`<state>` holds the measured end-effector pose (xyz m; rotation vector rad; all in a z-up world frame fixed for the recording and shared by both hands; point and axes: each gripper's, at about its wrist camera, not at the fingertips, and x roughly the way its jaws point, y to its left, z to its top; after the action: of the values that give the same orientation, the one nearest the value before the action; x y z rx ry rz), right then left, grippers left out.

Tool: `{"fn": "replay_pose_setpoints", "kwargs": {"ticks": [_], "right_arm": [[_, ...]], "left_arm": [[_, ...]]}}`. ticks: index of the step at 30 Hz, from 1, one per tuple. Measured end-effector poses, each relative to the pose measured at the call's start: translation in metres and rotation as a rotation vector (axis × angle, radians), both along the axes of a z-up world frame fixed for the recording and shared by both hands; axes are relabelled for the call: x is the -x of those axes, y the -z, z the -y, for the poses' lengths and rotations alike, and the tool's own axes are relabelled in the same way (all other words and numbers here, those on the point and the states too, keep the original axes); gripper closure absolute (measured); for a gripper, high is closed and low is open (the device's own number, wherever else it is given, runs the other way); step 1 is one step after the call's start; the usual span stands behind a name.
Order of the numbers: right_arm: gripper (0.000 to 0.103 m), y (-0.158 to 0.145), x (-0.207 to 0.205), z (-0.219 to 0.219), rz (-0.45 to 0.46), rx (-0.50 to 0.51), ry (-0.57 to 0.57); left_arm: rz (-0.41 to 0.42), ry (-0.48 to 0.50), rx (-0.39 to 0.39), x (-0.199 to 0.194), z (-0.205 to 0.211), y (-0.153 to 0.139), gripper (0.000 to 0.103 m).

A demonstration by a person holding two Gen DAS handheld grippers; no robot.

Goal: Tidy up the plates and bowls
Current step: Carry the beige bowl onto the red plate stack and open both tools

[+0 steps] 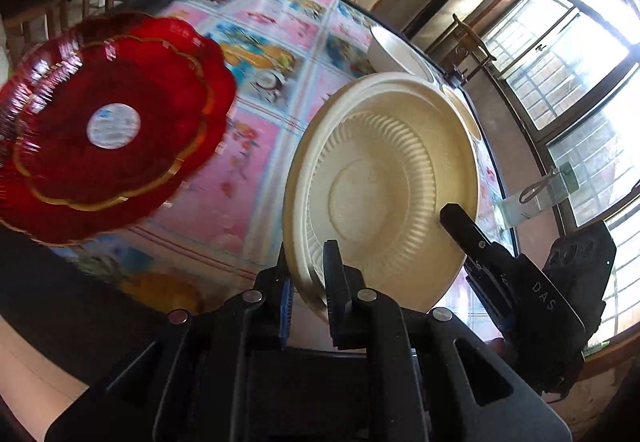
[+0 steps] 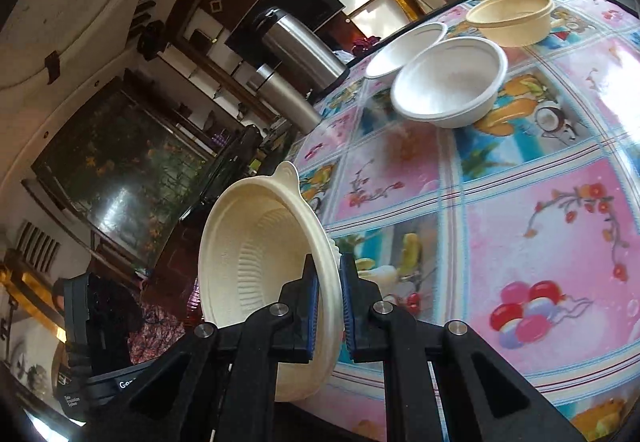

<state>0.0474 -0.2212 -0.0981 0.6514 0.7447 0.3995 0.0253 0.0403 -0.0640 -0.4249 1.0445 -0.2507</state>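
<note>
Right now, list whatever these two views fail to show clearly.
1. Left wrist view: the red plates are motion-blurred; how many are stacked and the label's print cannot be read.
2. Right wrist view: the lower rim of the ribbed bowl is hidden behind the right gripper.
3. Right wrist view: the far white bowl is partly covered by the near white bowl.

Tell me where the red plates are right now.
In the left wrist view the red plates sit stacked at the left on the floral tablecloth, left of the cream bowl that both grippers are pinching by the rim.
</note>
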Motion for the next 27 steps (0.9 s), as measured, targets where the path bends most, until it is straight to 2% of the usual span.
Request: {"fn": "replay_pose_setpoints", "kwargs": {"ticks": [6,11,18,27], "right_arm": [[0.092,-0.018,-0.003,-0.041,0.015,0.001,-0.064],[0.092,-0.023,-0.024,-0.085,-0.024,0.001,-0.119],[0.093,-0.016,-0.046,-0.153,-0.054,0.028,-0.187],[0.093,0.002,-0.064,-0.2,-0.078,0.08,-0.219]], "left_arm": [[0.06,-0.049,-0.002,0.013,-0.039,-0.017,0.091],[0.081,-0.137,-0.005,0.011,-0.084,-0.02,0.091],[0.072,-0.264,-0.02,0.004,-0.136,-0.008,0.091],[0.053,-0.343,-0.063,-0.019,-0.172,0.01,0.091]]}}
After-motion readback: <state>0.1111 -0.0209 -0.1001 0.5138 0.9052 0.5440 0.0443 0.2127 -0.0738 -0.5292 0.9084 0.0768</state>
